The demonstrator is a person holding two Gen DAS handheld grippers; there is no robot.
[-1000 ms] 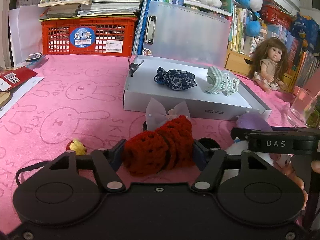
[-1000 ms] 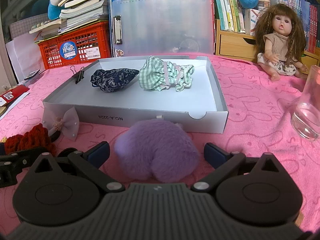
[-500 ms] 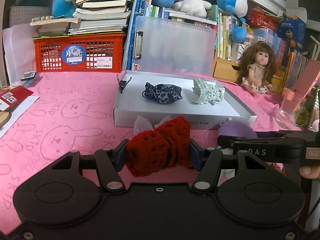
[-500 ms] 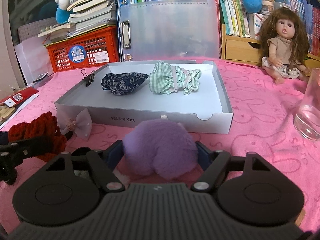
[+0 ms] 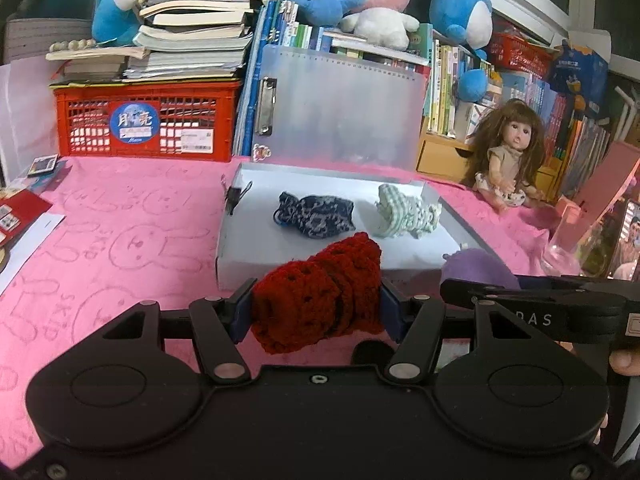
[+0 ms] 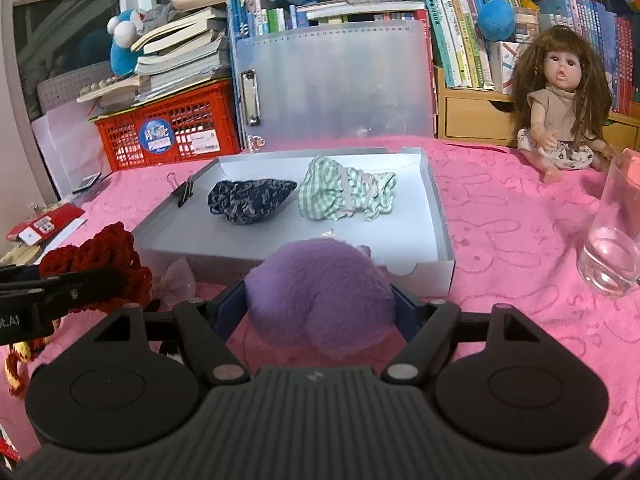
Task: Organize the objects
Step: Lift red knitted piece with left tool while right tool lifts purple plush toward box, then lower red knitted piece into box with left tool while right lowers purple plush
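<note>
Pink rabbit-print cloth (image 6: 520,216); shallow white cardboard box (image 6: 438,216) holds two fabric scrunchies.
Left gripper (image 5: 316,306) clamps the red crocheted scrunchie (image 5: 320,292); right gripper (image 6: 320,304), jaws just closed in, clamps the purple fluffy pom-pom (image 6: 320,292); both unboxed.

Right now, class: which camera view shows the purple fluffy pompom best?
The right wrist view: the purple pompom sits centred and close, clamped in the right tongs before the white tray. The left wrist view shows only its top, off to the right, behind the other tool's black arm.
</note>
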